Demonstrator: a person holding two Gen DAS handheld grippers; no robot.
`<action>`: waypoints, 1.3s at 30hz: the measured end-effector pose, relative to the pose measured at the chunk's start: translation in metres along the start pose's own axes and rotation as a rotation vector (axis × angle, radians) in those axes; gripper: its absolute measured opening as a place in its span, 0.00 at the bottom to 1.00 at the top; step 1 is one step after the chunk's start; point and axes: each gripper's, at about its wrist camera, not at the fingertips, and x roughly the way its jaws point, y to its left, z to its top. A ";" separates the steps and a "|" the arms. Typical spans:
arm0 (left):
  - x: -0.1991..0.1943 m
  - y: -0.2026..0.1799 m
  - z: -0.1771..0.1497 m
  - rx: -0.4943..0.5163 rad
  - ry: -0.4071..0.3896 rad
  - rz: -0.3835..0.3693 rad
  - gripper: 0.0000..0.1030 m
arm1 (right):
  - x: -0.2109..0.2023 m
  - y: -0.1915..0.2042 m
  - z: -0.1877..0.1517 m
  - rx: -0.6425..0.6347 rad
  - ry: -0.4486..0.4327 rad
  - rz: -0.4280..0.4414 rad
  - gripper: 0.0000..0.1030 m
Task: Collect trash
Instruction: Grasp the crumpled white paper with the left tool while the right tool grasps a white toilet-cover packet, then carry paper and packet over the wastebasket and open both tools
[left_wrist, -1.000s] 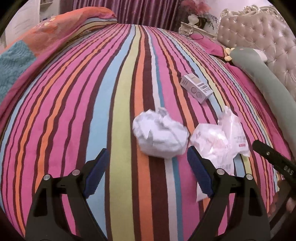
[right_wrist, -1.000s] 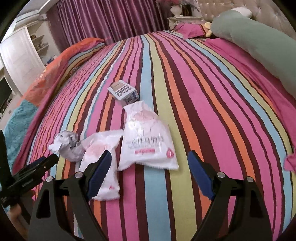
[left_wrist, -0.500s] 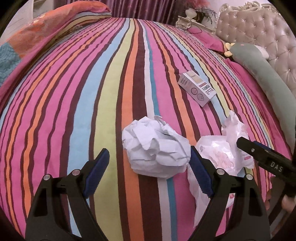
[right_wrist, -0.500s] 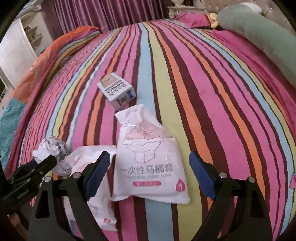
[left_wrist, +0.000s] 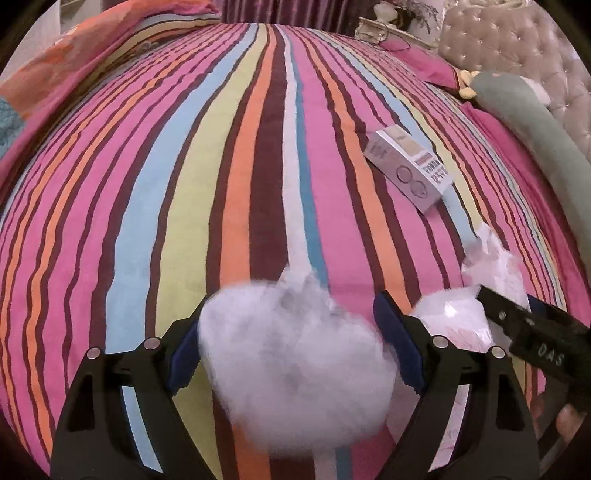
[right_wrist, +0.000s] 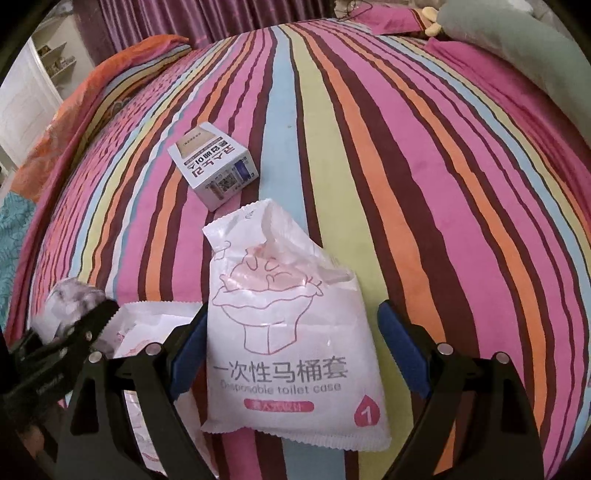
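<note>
Paper ball (left_wrist: 295, 373) sits between the gaping left gripper (left_wrist: 291, 354) jaws, wrapper (right_wrist: 291, 332) between the right gripper (right_wrist: 295, 354) jaws; neither gripped, nothing collected.

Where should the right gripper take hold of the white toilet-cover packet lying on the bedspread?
Pinch the packet across its width, coming steeply down from above: it lies flat and limp, and the open right gripper already straddles its side edges.
</note>
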 end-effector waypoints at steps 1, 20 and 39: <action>0.001 0.001 -0.001 0.000 -0.003 0.007 0.77 | 0.000 0.000 0.000 0.001 -0.001 0.001 0.80; -0.085 0.022 -0.062 -0.034 -0.080 -0.022 0.59 | -0.082 -0.033 -0.058 0.075 -0.086 0.015 0.64; -0.193 0.019 -0.238 -0.001 -0.074 -0.088 0.59 | -0.185 -0.016 -0.208 0.069 -0.137 0.154 0.64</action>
